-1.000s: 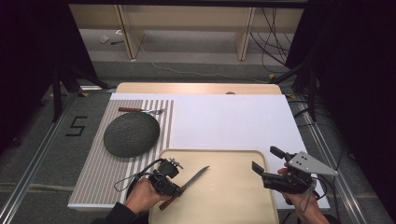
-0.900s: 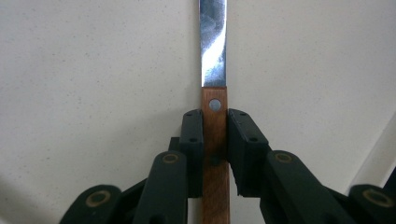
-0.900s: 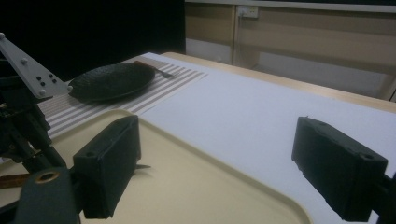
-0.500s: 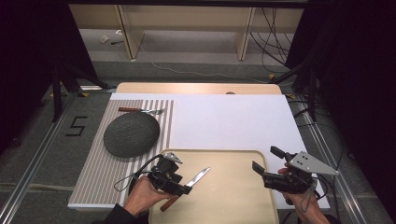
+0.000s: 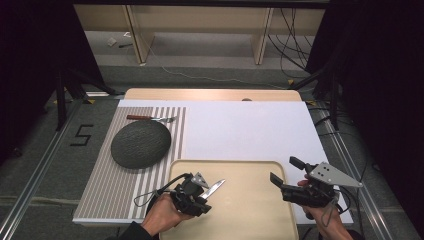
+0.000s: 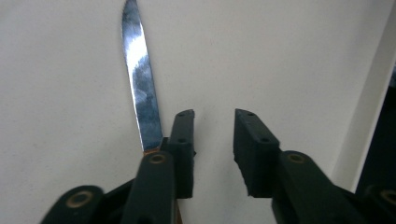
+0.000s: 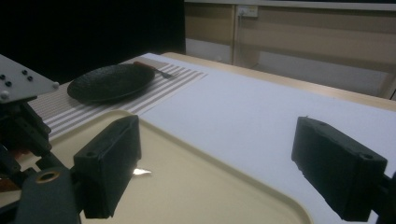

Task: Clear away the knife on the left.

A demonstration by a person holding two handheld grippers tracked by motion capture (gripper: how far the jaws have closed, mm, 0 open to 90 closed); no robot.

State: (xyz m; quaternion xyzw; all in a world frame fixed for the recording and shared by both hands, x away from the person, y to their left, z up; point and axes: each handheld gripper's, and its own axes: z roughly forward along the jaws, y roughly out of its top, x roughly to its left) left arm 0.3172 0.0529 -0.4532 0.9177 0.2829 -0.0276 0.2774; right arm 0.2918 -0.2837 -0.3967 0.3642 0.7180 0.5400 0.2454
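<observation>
A table knife lies on the cream tray (image 5: 250, 210), its blade (image 5: 216, 187) pointing up and to the right. My left gripper (image 5: 202, 196) sits low over the knife's handle end at the tray's left side. In the left gripper view the jaws of the left gripper (image 6: 214, 114) stand apart with bare tray (image 6: 289, 56) between them. The blade (image 6: 140, 79) lies just outside the left jaw, its handle hidden under it. My right gripper (image 5: 284, 170) hovers at the tray's right edge, open and empty (image 7: 215, 135). The knife tip (image 7: 141, 171) glints beside its left jaw.
A dark round plate (image 5: 141, 144) rests on the striped placemat (image 5: 115, 190), with a red-handled fork (image 5: 150, 118) beyond it. White sheet (image 5: 250, 130) covers the table behind the tray. The table's far wooden edge (image 5: 210, 94) meets shelving.
My left gripper has shifted right along the knife, so less of the knife shows than before. The blade tip stays about where it was. The right gripper has not moved.
</observation>
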